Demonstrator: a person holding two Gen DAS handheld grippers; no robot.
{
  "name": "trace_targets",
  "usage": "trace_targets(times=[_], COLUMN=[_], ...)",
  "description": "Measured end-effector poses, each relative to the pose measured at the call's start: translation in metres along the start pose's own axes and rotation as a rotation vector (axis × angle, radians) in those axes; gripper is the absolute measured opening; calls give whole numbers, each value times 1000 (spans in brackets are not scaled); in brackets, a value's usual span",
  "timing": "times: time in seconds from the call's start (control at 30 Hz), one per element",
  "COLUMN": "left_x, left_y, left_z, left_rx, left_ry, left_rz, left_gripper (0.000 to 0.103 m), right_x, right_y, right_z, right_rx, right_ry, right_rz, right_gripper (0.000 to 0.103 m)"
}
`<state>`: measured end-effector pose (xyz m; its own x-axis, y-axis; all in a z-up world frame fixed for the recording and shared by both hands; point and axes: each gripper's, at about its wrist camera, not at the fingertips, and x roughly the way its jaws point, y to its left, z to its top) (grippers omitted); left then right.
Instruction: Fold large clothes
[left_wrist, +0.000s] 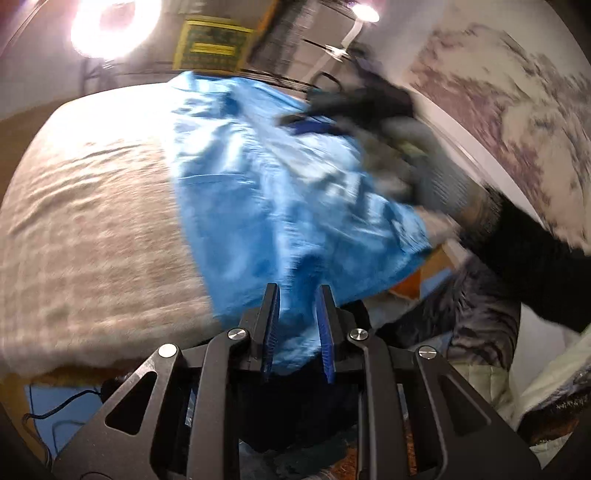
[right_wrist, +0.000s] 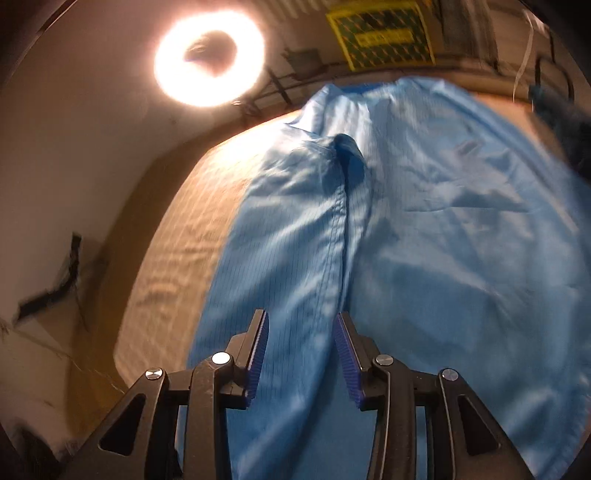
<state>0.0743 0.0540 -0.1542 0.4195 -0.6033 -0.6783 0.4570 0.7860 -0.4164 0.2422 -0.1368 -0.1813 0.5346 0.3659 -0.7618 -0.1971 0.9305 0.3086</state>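
A large light-blue garment (left_wrist: 280, 192) lies spread on a beige padded surface (left_wrist: 92, 221), with its near edge hanging over the front. My left gripper (left_wrist: 298, 291) hovers at that near edge, jaws a little apart, with the cloth showing through the gap and no pad pressing on it. In the right wrist view the garment (right_wrist: 424, 240) fills the middle, with a seam running up to a folded collar. My right gripper (right_wrist: 301, 317) stands open just above the cloth, nothing pinched. A blurred gloved hand (left_wrist: 424, 166) with a black sleeve (left_wrist: 535, 266) carries that gripper over the garment's right side.
A bright ring light (right_wrist: 208, 57) and a yellow box (right_wrist: 384, 37) stand beyond the far edge. Bare beige surface (right_wrist: 177, 251) lies to the left of the garment. A patterned wall (left_wrist: 498, 92) is close on the right. A dark blurred shape (right_wrist: 569, 122) sits at the right edge.
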Motion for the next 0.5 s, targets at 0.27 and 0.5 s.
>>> trace_targets(times=[0.27, 0.5], left_x=[37, 71], left_y=[36, 67], left_z=[11, 13], left_rx=[-108, -231], left_ry=[29, 92], left_rz=[99, 123], left_gripper=[19, 38], right_x=[-22, 6], right_y=[45, 40], right_z=[-75, -137], right_rx=[-164, -239], right_ry=[33, 188], right_rz=[49, -161], right_gripper=[33, 33])
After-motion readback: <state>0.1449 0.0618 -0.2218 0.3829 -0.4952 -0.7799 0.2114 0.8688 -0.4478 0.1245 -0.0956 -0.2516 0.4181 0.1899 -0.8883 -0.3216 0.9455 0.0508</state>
